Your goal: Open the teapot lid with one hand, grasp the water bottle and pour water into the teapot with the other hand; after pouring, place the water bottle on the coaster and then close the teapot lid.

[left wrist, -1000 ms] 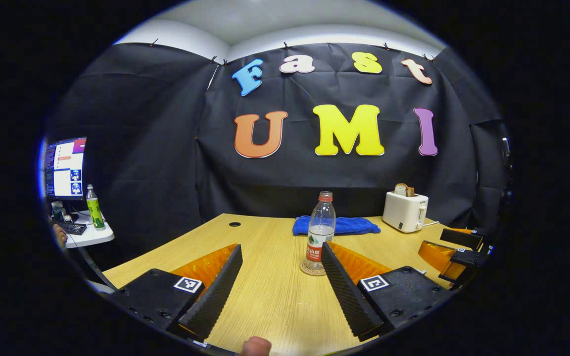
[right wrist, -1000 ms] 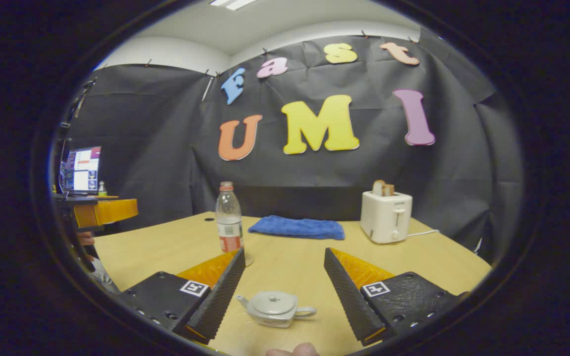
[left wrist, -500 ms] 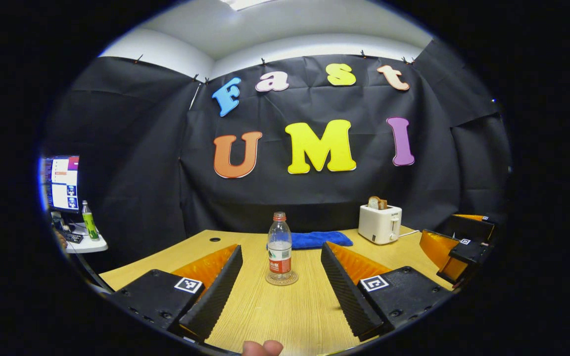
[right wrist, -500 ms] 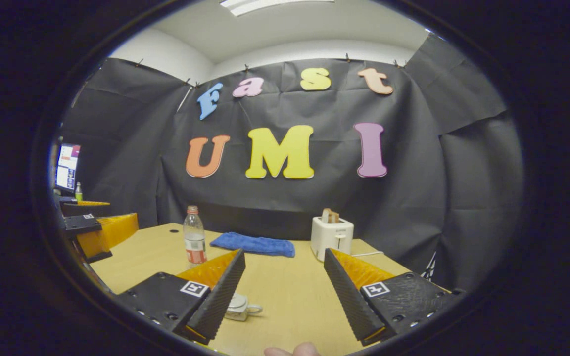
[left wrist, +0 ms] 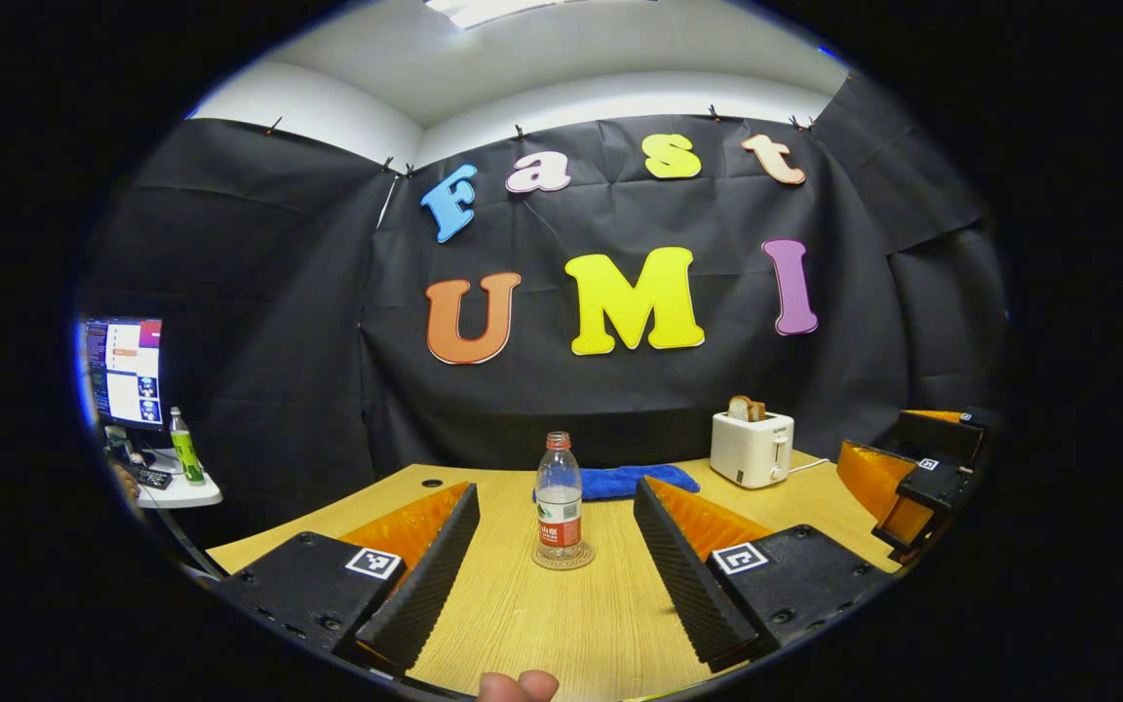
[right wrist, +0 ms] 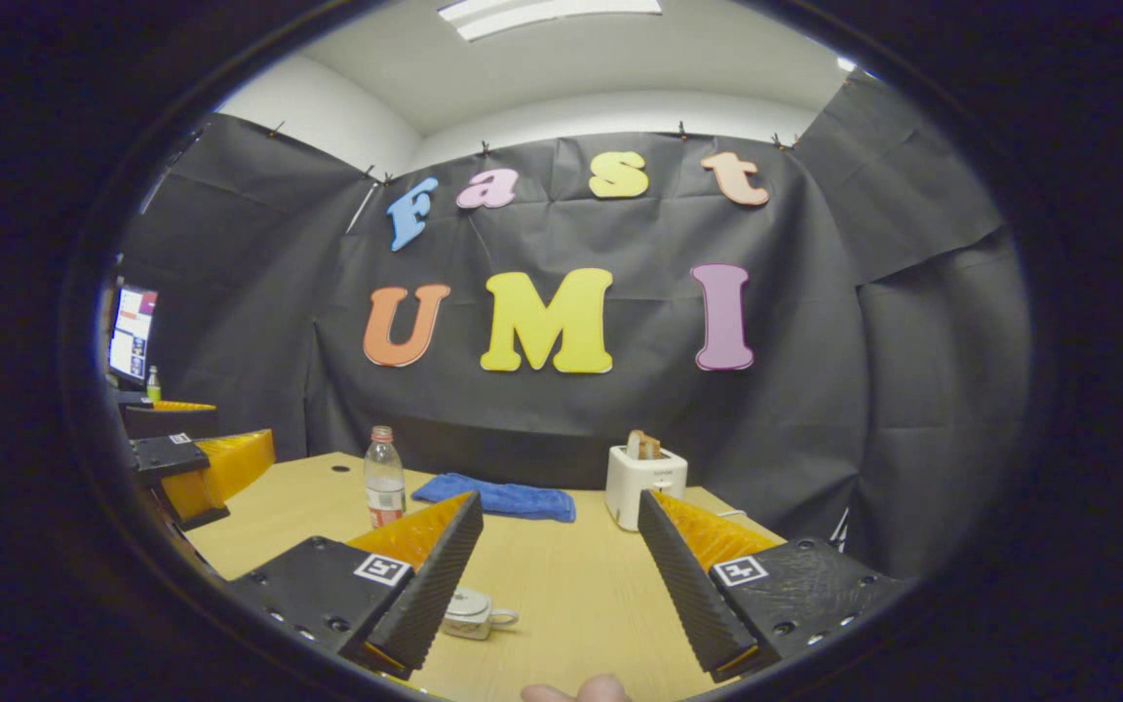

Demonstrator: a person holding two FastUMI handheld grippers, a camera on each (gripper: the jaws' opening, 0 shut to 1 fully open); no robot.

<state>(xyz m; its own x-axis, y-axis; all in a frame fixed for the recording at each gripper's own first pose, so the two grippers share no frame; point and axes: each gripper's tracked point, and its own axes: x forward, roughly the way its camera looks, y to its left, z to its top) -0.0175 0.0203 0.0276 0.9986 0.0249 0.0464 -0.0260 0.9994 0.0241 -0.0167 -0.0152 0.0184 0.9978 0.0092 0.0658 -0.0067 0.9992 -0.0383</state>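
Both grippers, left (left wrist: 555, 570) and right (right wrist: 556, 575), gape empty. Water bottle (left wrist: 559, 509) upright on coaster (left wrist: 563, 558), mid-bench: light, thin plastic, crushable; I'd grip mid-body at the label.

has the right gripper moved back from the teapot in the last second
Yes. In the right gripper view the teapot now sits lower left, partly behind a finger, and the toaster looks smaller, so the right gripper pulled back.

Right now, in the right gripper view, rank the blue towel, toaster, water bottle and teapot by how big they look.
1. Blue towel, widest.
2. Toaster.
3. Water bottle; close to the toaster, so unsure.
4. Teapot, partly hidden behind a finger.
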